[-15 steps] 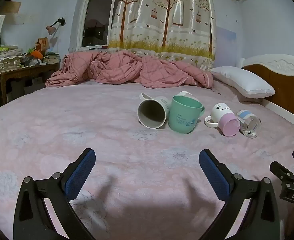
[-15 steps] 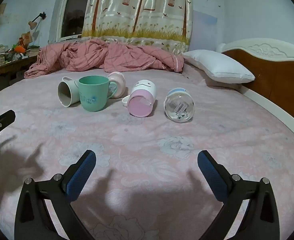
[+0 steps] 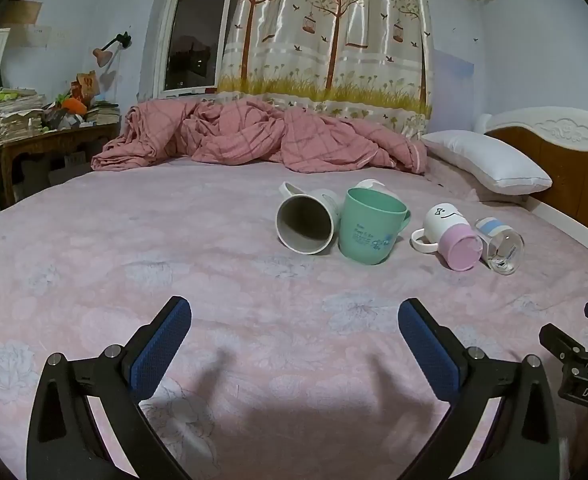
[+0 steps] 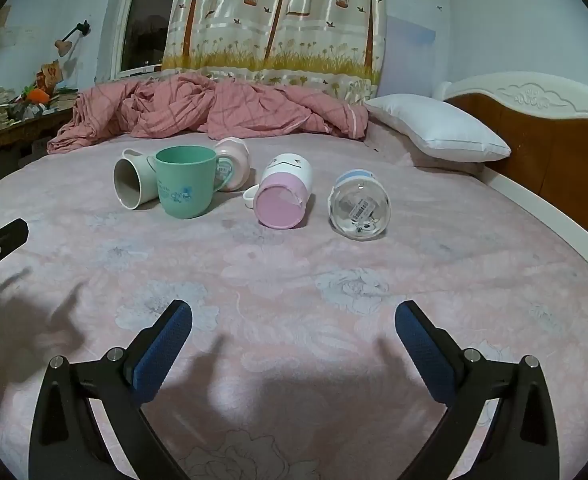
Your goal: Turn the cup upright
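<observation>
Left gripper: jaws spread wide, nothing between the blue pads, held low over the pink flowered bedsheet. Right gripper: likewise spread wide and empty, over the same sheet; its tip also shows at the right edge of the left wrist view.

Cups lie in a row across the middle of the bed, well ahead of both grippers:
- White mug: on its side, mouth facing the left camera, touching the green cup.
- Green cup: standing upright, mouth up.
- Pale pink cup: on its side behind the green cup.
- Pink-and-white mug: on its side, pink base toward the right camera.
- Clear glass: on its side, just beside the pink-and-white mug.

Beyond the cups: a crumpled pink blanket, a white pillow by the headboard, and a tree-print curtain
</observation>
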The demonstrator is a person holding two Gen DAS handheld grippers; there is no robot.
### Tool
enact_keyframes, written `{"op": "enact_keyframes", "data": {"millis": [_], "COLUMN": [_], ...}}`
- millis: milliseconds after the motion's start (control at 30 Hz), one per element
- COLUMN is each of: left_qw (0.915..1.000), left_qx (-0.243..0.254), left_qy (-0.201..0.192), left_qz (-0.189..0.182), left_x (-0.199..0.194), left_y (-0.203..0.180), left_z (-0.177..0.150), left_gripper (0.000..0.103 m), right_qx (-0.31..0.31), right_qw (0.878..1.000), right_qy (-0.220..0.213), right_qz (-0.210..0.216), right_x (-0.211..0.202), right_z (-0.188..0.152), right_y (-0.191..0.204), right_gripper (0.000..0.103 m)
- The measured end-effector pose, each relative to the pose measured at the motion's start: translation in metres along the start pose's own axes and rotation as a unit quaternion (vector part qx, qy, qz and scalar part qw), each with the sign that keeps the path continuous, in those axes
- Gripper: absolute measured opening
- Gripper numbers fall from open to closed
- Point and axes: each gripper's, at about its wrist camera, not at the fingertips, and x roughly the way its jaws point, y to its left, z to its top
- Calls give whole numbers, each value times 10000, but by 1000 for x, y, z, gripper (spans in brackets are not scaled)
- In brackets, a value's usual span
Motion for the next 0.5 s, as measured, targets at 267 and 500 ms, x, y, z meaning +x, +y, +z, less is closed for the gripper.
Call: {"op": "enact_keyframes", "data": {"millis": [267,500], "left_qw": [10000,10000], "left_qx": [2,-4], "left_qy": [10,23], "left_qz": [3,0], "left_x": [0,0], "left_y": [0,0], "left_z": [0,0], "left_gripper": [103,103], "right_qx": [-1,-3], "right_qw": [10000,10000], "right_qy": [34,36], "right_qz": [6,-9], "right_x": [1,1], "right_z": [1,1], "right_y": [-1,-1], "right_gripper": [103,103]}}
